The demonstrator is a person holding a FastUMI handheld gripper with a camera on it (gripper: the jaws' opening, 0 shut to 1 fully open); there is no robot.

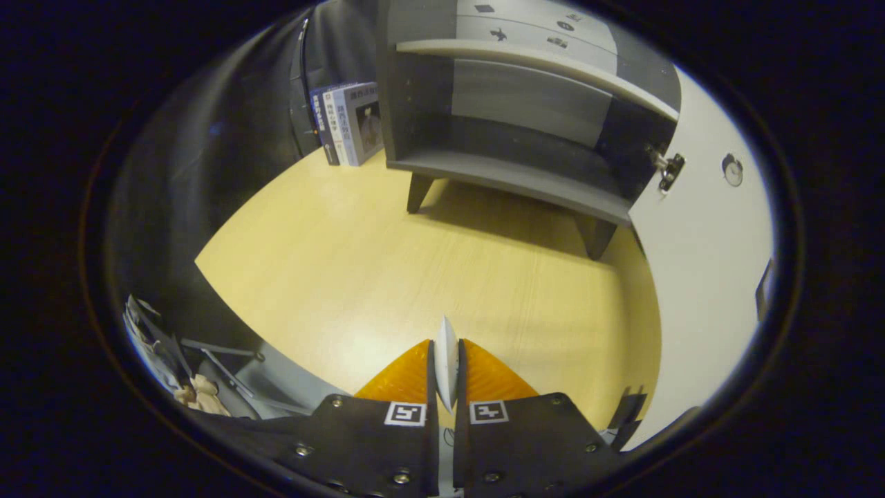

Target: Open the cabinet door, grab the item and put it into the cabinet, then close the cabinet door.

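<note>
My gripper (446,353) is shut on a thin white item (446,360), seen edge-on and pinched between both fingers, its pointed tip sticking out just ahead of them. Beyond the fingers, across the wooden tabletop (415,270), stands a small grey cabinet (511,124) on short legs. Its lower compartment (511,149) is open and bare inside. The white cabinet door (705,228) is swung wide open to the right, with a metal hinge (667,169) at its inner edge and a round knob (733,169) on its face.
Two or three books (349,123) stand upright just left of the cabinet. Drawers with small dark marks (532,28) sit above the cabinet's shelf. Beyond the table's near-left edge lie dark rods and clutter (200,373) on the floor.
</note>
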